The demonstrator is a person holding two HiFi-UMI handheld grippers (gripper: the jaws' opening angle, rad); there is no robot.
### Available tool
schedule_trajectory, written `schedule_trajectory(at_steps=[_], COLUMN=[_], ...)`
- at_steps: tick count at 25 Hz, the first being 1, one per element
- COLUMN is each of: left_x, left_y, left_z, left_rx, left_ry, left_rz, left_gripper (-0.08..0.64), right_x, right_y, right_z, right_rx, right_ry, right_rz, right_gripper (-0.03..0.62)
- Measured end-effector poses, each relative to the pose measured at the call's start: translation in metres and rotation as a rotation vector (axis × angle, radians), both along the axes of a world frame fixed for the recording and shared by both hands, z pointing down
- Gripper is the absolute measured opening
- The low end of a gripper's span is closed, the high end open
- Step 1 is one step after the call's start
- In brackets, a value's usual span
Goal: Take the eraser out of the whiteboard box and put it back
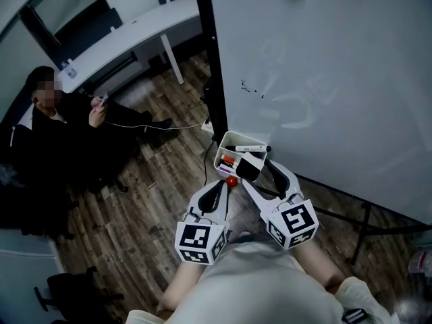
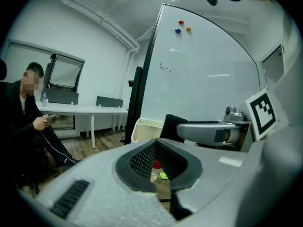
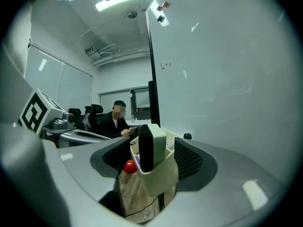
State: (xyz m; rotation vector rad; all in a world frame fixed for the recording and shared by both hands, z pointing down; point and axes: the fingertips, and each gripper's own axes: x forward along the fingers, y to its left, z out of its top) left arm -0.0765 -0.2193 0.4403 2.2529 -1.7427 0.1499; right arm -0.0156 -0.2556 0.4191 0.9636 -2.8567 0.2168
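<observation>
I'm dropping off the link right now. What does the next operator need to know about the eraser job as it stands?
Left gripper: jaws shut and empty, tips just short of the whiteboard box.
Right gripper: jaws wide open, one on each side of the eraser and the box's near end; the pads are not pressing.
Eraser: upright in the box, its top above the rim, beside the markers.
Done: unclear whether the eraser has been out yet.
Left: if not, close on it, lift it out and put it back; if so, just back the right gripper away.
</observation>
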Motion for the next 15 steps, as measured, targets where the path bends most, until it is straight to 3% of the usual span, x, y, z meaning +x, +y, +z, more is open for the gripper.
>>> schedule_trajectory(at_steps=[8,15], left_x=[0.0,-0.003], left_y=[-0.006,-0.007], left_z=[0.002,0.003], left_rx=[0.0,-0.003], left_ry=[0.0,0.007], left_rz=[-0.022,-0.044], left_gripper=[0.006,0.006], right_x=[-0.004,-0.008], right_y=[-0.008,-0.01], right_z=[0.002,0.001], right_rx=[0.014,0.031], right_ry=[0.007,0.018], right_rz=[-0.019,-0.041], right_gripper=[0.279,0.218])
